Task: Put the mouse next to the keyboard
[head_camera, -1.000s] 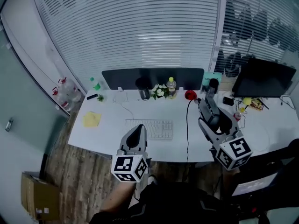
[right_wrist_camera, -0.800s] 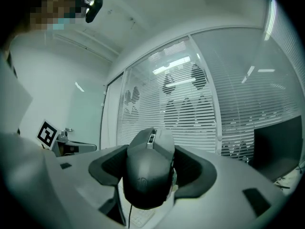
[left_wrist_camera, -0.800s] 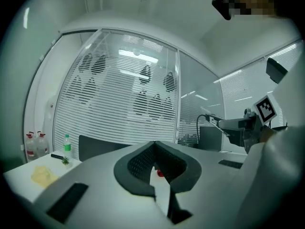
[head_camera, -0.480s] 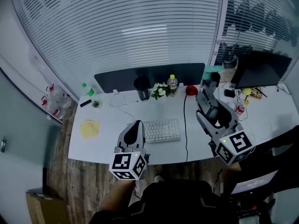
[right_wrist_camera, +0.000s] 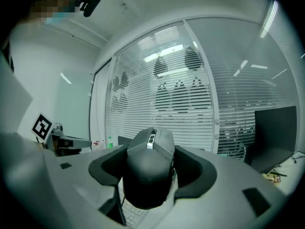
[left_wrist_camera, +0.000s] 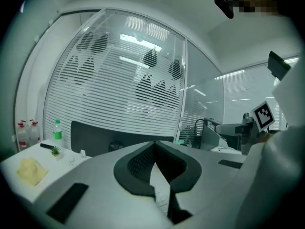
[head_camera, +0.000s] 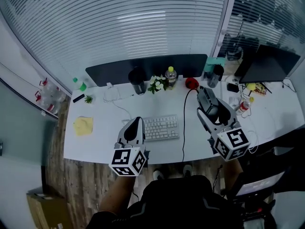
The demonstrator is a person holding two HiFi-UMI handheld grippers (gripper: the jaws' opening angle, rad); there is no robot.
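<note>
A white keyboard [head_camera: 161, 127] lies in the middle of the white desk [head_camera: 95, 147]. My right gripper [head_camera: 208, 99] hovers over the desk to the right of the keyboard, shut on a dark mouse [head_camera: 213, 111]. In the right gripper view the mouse [right_wrist_camera: 150, 168] fills the space between the jaws of the gripper [right_wrist_camera: 151, 147], with keyboard keys showing below it. My left gripper [head_camera: 137, 123] sits at the keyboard's left end. Seen in its own view, the left gripper [left_wrist_camera: 153, 144] has its jaw tips meeting and holds nothing.
A black cable [head_camera: 184, 123] runs from a red object [head_camera: 191, 83] down to the desk's front edge, between keyboard and right gripper. Along the back stand a dark panel [head_camera: 143, 67], a mug [head_camera: 137, 87], flowers [head_camera: 156, 84] and a bottle [head_camera: 170, 75]. A yellow cloth [head_camera: 83, 125] lies at the left.
Both grippers have moved forward and lower over the desk. The mouse stays held in the right gripper. The left gripper's tips now lie beside the keyboard's left end.
</note>
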